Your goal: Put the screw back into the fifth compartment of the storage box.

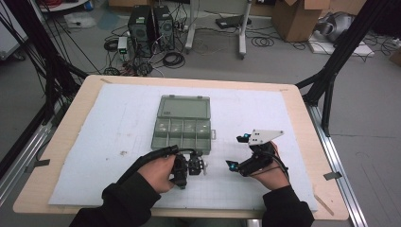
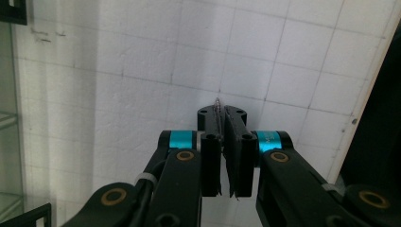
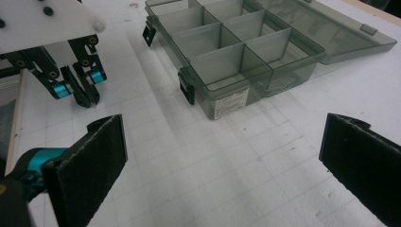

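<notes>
A grey-green see-through organizer box lies open mid-table, its lid folded back flat and its compartments looking bare. My left gripper sits just in front of the box, jaws pointing right. They are shut on a small thin clear piece that peeks out at the tips. From the right gripper view the left gripper hangs over the mat, shut. My right gripper is held to the right of it, open wide, with nothing between its pads.
A white gridded mat covers the wooden table. The box's black latches face the grippers. Computers, cables and cardboard boxes stand on the floor beyond the far edge, and black frame legs stand at both sides.
</notes>
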